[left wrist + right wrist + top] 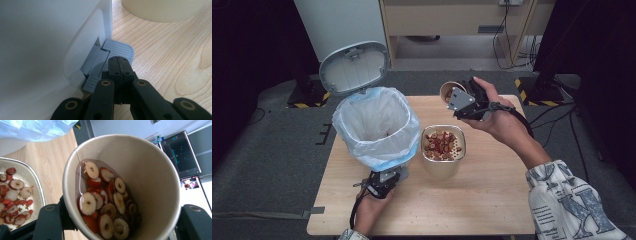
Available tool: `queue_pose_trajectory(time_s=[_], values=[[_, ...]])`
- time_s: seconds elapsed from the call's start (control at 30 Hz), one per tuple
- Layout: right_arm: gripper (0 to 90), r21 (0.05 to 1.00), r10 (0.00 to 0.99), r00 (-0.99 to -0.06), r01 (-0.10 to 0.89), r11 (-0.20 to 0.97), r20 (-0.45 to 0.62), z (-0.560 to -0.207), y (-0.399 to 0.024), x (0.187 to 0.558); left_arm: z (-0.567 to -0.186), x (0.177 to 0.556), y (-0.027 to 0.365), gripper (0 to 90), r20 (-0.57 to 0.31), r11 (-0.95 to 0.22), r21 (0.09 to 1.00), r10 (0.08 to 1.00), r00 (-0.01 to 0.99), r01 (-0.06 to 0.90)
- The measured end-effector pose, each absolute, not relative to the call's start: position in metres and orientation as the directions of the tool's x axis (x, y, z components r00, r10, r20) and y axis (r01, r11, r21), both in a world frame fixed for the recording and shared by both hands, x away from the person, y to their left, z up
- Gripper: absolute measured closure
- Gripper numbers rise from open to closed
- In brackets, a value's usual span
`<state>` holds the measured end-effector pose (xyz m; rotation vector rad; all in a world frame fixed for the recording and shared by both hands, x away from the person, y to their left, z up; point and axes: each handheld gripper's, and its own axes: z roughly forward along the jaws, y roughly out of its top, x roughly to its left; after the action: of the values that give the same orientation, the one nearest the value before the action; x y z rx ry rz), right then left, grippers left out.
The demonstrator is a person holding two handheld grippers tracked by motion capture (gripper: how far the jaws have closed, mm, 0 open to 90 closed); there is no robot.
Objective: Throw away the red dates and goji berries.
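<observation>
Black jaws of my right gripper [460,100] clamp a tan paper cup [120,185], tilted on its side above the far edge of the wooden table [492,200], its mouth toward the strainer bowl [443,145]. Sliced red dates [105,205] sit in liquid inside the cup; more lie in the bowl. My left gripper [119,65], jaws pressed together, rests on the grey pedal [117,48] of the white bin [374,125], whose lid stands up.
</observation>
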<state>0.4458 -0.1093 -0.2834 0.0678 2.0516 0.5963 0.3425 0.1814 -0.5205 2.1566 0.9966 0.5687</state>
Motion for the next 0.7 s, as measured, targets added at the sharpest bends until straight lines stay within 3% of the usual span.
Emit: queue_pose_trajectory(time_s=[0.27, 0.7], values=[[35.5, 0.386, 0.241, -0.499, -0.210, 0.898, -0.832, -0.2831, -0.1089, 0.4439, -0.5204, 0.3425, 0.1813, 89.5, 0.101, -0.472, 0.735, 0.786, 0.610, 0.487], [35.7, 0.407, 0.256, -0.511, -0.208, 0.889, -0.820, -0.2825, -0.1109, 0.4453, -0.5205, 0.3425, 0.1813, 89.6, 0.100, -0.472, 0.735, 0.786, 0.611, 0.487]])
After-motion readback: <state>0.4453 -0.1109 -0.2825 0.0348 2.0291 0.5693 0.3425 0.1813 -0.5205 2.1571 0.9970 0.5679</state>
